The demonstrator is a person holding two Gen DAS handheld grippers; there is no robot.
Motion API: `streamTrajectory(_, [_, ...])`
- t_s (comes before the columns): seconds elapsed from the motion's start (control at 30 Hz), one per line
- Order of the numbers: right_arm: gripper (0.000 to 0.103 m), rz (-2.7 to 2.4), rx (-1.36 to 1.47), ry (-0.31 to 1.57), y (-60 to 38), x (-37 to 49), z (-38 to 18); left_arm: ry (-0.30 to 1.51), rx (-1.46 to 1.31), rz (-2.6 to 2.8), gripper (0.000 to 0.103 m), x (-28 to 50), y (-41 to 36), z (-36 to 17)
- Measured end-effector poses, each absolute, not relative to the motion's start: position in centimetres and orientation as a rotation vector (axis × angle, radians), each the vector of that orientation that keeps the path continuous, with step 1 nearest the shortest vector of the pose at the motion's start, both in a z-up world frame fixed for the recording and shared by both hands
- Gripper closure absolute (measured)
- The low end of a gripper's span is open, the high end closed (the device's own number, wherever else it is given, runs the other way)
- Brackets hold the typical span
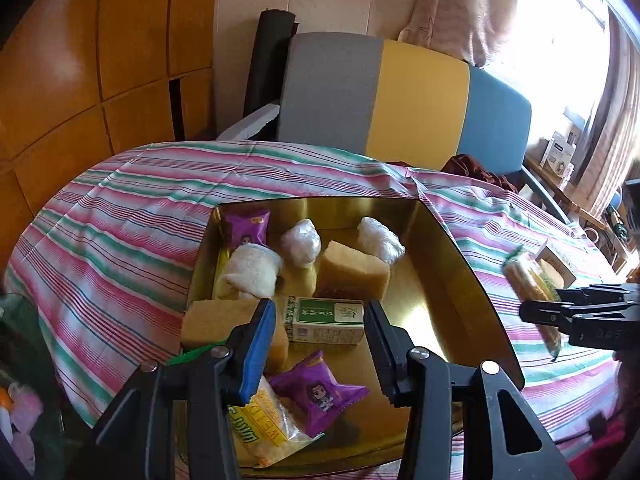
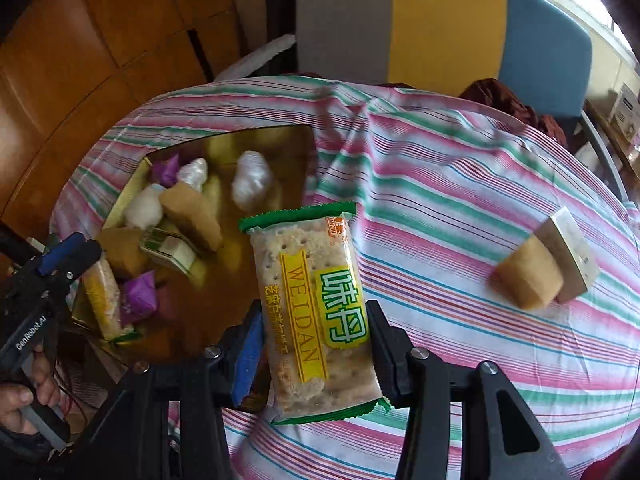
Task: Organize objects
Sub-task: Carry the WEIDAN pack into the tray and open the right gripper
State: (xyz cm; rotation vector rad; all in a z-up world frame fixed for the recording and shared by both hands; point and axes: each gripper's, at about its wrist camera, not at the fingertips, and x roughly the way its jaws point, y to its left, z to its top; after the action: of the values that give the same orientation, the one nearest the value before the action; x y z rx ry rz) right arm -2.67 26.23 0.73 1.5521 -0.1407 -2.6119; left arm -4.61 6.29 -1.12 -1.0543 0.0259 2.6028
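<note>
A gold tray (image 1: pixel 472 276) sits on the striped cloth and holds purple snack packets (image 1: pixel 320 392), white wrapped balls (image 1: pixel 300 242), tan sponge blocks (image 1: pixel 354 274), a rolled white towel (image 1: pixel 250 270), a green-and-white box (image 1: pixel 326 320) and a cracker packet (image 1: pixel 260 424). My left gripper (image 1: pixel 320 340) hovers over the tray's near end, open, with nothing between its fingers; in the right wrist view the left gripper (image 2: pixel 78 250) is at the tray's left edge. My right gripper (image 2: pixel 316 320) is shut on a green-edged cracker packet (image 2: pixel 316 300), held above the cloth beside the tray (image 2: pixel 224 292).
A tan block (image 2: pixel 528 276) and a beige box (image 2: pixel 568 256) lie together on the cloth at the right. Behind the table stands a chair (image 1: pixel 416 96) with a grey, yellow and blue back. A person's hand (image 2: pixel 16 396) grips the left tool's handle.
</note>
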Motion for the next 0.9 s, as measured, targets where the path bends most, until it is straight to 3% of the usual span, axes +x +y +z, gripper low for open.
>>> streamTrajectory(0.43, [0.054,-2.566,1.726,-0.027,20.6,-10.4,-4.1,-0.026,-1.087,2.653,0.055,-4.9,2.8,-1.8])
streamTrajectory(0.9, [0.053,-2.616,1.728,0.032,20.7,-11.1,-5.3,-0.032,-1.103,2.661,0.053,-5.1,2.2,-2.2])
